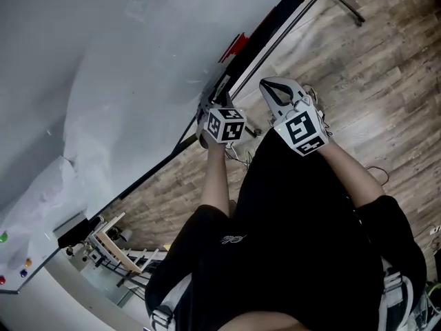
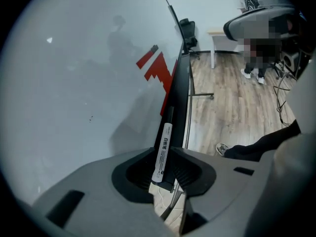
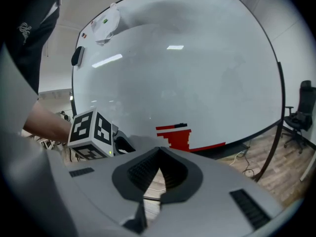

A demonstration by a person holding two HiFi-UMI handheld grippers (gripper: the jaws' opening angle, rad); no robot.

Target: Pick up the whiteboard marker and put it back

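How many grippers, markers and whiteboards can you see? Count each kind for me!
grippers: 2 (left gripper, right gripper)
whiteboard marker: 1
whiteboard: 1
Total: 4

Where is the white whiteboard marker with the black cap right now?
In the left gripper view, the white marker with its black cap is clamped between the left gripper's jaws, pointing toward the black tray along the whiteboard's bottom edge.
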